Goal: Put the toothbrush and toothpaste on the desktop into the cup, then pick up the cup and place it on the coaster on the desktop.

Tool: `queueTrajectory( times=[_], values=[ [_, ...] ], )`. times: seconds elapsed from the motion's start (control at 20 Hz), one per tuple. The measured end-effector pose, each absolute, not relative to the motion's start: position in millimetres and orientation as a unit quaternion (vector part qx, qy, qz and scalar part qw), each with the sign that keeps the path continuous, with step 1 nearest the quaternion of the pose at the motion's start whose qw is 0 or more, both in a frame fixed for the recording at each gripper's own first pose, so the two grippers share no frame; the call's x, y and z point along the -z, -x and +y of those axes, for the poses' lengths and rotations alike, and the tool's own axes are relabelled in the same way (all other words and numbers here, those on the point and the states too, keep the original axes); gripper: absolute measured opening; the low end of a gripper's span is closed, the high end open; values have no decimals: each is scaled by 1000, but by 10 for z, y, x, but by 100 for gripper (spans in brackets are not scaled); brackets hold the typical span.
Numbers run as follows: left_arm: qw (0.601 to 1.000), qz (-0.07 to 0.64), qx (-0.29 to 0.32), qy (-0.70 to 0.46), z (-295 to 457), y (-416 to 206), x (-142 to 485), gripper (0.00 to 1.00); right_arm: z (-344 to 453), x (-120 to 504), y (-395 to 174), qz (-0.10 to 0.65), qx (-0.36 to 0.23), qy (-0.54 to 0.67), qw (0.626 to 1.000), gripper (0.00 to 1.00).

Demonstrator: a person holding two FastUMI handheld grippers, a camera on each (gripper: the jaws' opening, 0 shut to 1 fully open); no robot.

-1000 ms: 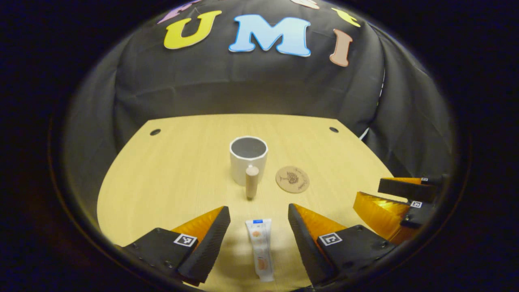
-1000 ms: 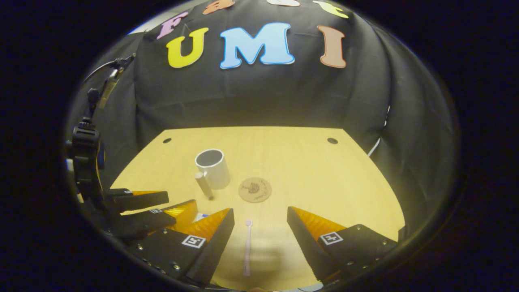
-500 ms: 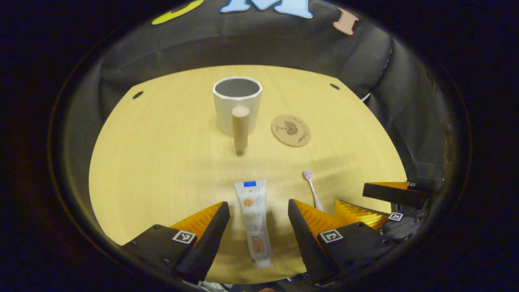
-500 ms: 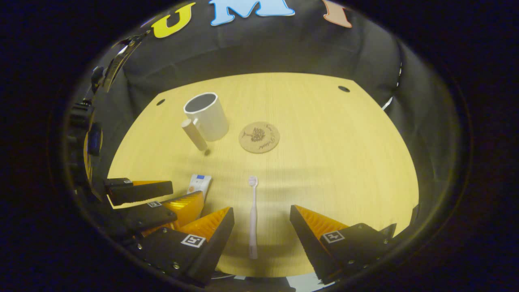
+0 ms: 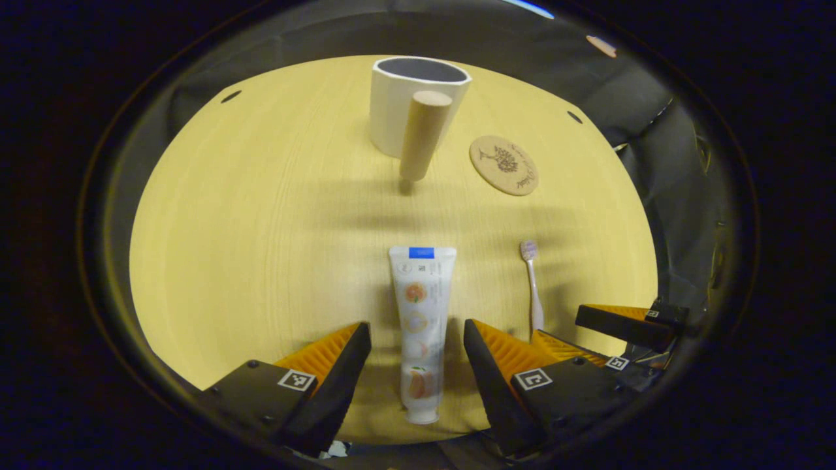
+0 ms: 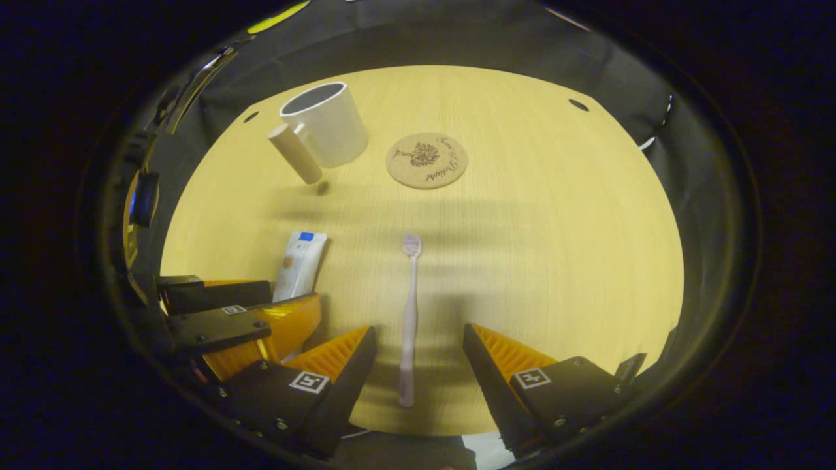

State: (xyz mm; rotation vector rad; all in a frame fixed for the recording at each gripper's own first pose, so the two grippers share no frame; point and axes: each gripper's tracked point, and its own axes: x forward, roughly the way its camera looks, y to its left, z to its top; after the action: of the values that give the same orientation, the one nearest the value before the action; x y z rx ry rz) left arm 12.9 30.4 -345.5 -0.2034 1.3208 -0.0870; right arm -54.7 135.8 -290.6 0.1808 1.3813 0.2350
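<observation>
one cup [image 5: 398,98], one coaster [image 5: 503,164], one toothbrush [image 6: 410,313], one toothpaste [image 5: 419,320].

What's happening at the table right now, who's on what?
A person holds two grippers, both open over the light wooden desktop. The left gripper straddles the white toothpaste tube lying flat; the right gripper straddles the pale pink toothbrush. Neither finger pair touches its item yet. The white cup with the wooden peg handle stands empty at the far side, beside the round cork coaster, which is bare.
</observation>
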Motion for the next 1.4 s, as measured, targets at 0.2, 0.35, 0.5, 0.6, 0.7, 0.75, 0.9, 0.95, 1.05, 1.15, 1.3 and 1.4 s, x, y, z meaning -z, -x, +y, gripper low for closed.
queueTrajectory(
  times=[0.2, 0.35, 0.5, 0.6, 0.7, 0.75, 0.9, 0.95, 1.05, 1.15, 1.3, 1.4],
  values=[
    [782, 617, 42, 79, 338, -164, 3457, 88, 1389, 3005, 550, 651, -112, -88, 745, 86],
    [781, 619, 38, 74, 380, -173, 3490, 73, 1422, 3042, 567, 659, -116, -96, 737, 81],
    [781, 620, 34, 71, 427, -161, 3487, 58, 1454, 3044, 577, 662, -119, -94, 734, 69],
    [781, 619, 34, 76, 413, -172, 3489, 58, 1428, 3057, 577, 665, -114, -89, 732, 63],
    [780, 621, 33, 73, 410, -149, 3480, 50, 1436, 3058, 579, 669, -120, -90, 728, 59],
    [779, 621, 37, 71, 407, -144, 3475, 42, 1429, 3100, 527, 669, -112, -102, 727, 59],
    [780, 620, 44, 69, 403, -148, 3483, 37, 1556, 3062, 624, 683, -118, -162, 702, 19],
    [780, 620, 46, 70, 405, -152, 3478, 36, 1499, 3017, 526, 676, -112, -171, 708, 20],
    [782, 617, 48, 73, 403, -155, 3479, 36, 1521, 3047, 598, 676, -117, -176, 706, 14],
    [786, 611, 44, 83, 408, -167, 3472, 37, 1601, 3150, 556, 673, -114, -195, 705, 10],
    [789, 604, 52, 98, 412, -173, 3448, 29, 1551, 3047, 561, 663, -117, -194, 713, 10],
    [792, 598, 53, 113, 412, -175, 3448, 28, 1560, 3042, 565, 657, -122, -187, 720, 10]
  ],
)
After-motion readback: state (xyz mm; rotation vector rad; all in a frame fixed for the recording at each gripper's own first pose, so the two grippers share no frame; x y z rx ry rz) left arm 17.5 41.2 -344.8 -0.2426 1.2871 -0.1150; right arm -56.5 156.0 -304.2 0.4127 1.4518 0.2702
